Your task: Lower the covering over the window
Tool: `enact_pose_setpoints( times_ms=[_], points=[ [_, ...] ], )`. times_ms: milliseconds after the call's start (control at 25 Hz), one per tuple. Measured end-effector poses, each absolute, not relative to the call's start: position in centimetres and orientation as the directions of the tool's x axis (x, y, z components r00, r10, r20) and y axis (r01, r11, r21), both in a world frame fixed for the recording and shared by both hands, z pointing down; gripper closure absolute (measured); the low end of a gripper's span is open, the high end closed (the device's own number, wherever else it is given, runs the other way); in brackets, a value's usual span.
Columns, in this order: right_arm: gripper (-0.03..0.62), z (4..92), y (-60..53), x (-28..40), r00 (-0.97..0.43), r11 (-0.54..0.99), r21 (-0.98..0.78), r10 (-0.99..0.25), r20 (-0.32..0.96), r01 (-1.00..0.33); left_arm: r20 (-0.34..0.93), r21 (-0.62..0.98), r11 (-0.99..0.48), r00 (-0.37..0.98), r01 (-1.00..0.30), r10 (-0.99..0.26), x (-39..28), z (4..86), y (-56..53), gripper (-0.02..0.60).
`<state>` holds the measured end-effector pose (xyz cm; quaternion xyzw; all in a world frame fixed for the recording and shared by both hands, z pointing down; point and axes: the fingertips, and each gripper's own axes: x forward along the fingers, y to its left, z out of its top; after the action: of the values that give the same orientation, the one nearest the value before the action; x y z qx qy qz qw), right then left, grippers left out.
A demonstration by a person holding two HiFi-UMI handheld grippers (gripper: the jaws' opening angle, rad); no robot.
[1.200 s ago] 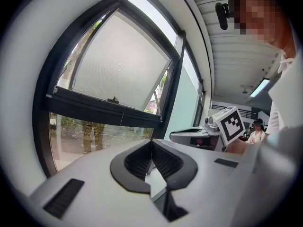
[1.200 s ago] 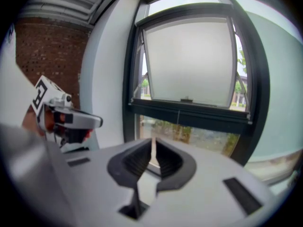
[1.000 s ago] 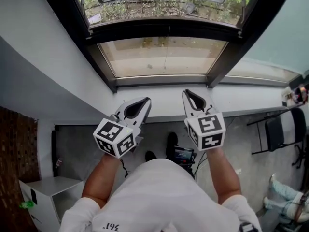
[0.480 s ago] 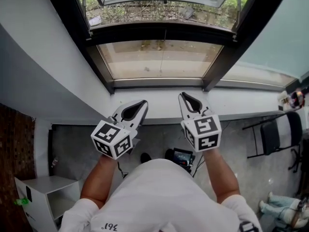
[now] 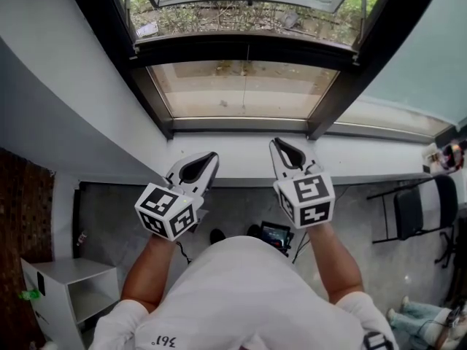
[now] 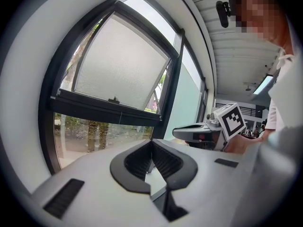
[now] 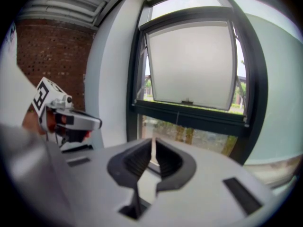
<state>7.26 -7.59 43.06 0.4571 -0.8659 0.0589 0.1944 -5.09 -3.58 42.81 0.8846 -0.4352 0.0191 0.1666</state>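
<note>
Left gripper (image 5: pixel 211 155) was held fully closed, right gripper (image 5: pixel 278 144) nearly closed; nothing was gripped, both over the window sill (image 5: pixel 241 160).

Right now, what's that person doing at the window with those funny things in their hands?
A person stands at the window, holding a gripper in each hand. The left gripper and right gripper both hover above the white sill, fingers together, gripping nothing. The glass is uncovered, and a thin cord hanging down its middle is untouched.
</note>
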Motion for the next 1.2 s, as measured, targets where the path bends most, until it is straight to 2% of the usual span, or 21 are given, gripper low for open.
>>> enact_pose_setpoints(
  times_ms=[1200],
  points=[
    [0.572,45.1,-6.3,10.5,-0.495,0.539,-0.002,-0.773,0.396,-0.842,0.190,0.273,-0.566,0.620,-0.778,-0.761,-2.8,43.6,-2.8,0.557]
  ],
)
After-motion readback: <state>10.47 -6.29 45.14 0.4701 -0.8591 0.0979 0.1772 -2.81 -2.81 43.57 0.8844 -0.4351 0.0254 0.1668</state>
